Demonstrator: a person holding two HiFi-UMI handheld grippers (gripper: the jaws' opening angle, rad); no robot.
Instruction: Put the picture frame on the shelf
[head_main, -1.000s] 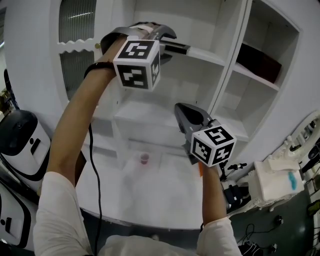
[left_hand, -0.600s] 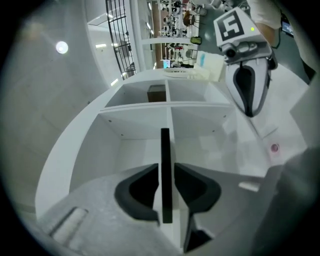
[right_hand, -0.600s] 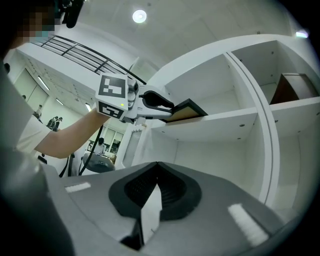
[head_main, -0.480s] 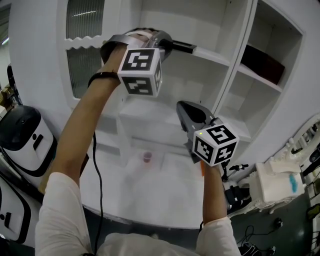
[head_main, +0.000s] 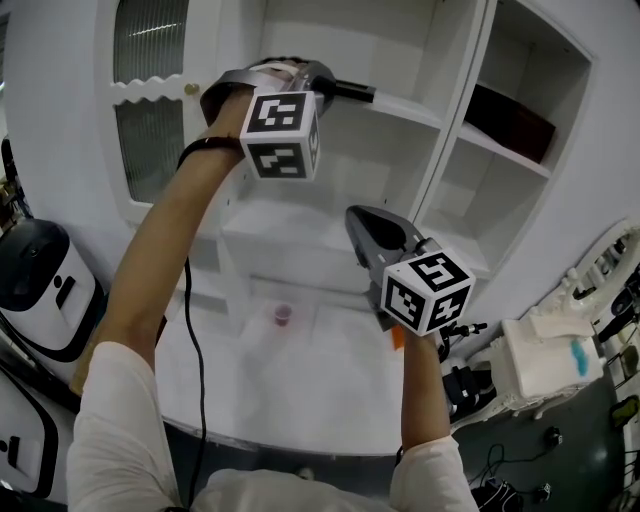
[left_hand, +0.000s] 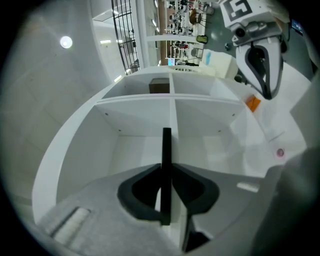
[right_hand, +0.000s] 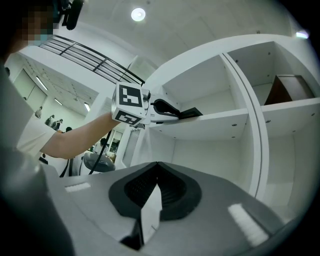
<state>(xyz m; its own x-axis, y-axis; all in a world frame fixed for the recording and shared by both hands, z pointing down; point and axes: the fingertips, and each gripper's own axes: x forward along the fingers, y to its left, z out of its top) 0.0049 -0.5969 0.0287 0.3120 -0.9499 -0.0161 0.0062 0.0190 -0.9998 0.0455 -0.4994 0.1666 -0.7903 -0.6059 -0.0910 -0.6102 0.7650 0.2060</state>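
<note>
The picture frame (left_hand: 166, 145) is thin and black and shows edge-on between the jaws in the left gripper view. My left gripper (left_hand: 166, 170) is shut on it, both pads pressing its sides. In the head view the left gripper (head_main: 335, 88) is raised to the upper shelf (head_main: 405, 108), and the frame (head_main: 358, 93) pokes out over the shelf board. The right gripper view shows the same frame (right_hand: 191, 113) lying flat just over that shelf (right_hand: 215, 122). My right gripper (head_main: 365, 225) hangs lower, in front of the cabinet. It (right_hand: 156, 167) is shut with nothing in it.
A brown box (head_main: 515, 122) stands in the right-hand compartment. A small pink cup (head_main: 283, 315) and an orange piece (head_main: 397, 338) lie on the white counter (head_main: 300, 380). A ribbed glass door (head_main: 150, 110) is at the left. White devices (head_main: 545, 365) sit at the right.
My left gripper stays at the upper shelf with the frame in it. The right gripper has hardly moved. The head view has shifted a little.
</note>
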